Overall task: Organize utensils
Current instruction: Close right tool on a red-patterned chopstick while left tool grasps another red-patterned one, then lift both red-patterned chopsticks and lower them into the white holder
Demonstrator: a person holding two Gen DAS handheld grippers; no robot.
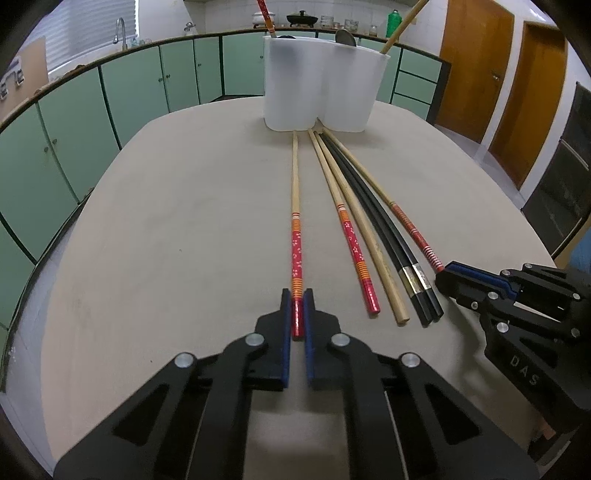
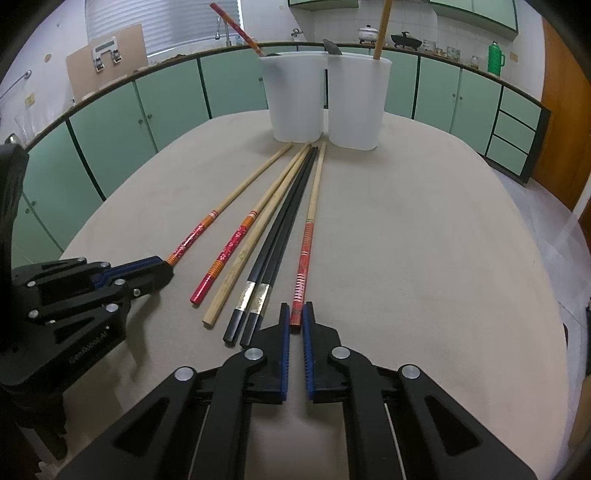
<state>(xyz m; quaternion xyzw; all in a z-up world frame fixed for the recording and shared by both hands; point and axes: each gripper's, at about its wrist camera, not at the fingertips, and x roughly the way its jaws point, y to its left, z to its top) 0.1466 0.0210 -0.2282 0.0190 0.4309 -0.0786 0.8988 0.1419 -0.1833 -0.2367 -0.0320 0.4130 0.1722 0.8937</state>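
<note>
Your left gripper (image 1: 297,301) is clamped on the painted end of the leftmost chopstick (image 1: 295,206), which lies flat on the table (image 1: 166,221), tip toward the white holder (image 1: 321,81). Between the grippers lie four loose sticks (image 1: 369,236). Your right gripper (image 2: 295,312) pinches the butt of the rightmost chopstick (image 2: 314,199). Both sticks look light, stiff and lacquer-slick; gripped at the very end they may pivot, so lift gently.

Home kitchen: beyond the fingers (image 1: 296,295), green cabinets (image 1: 147,85) under a long counter, sink tap (image 1: 120,31), pots (image 1: 302,17) against tiled wall, wooden doors (image 1: 476,70).
</note>
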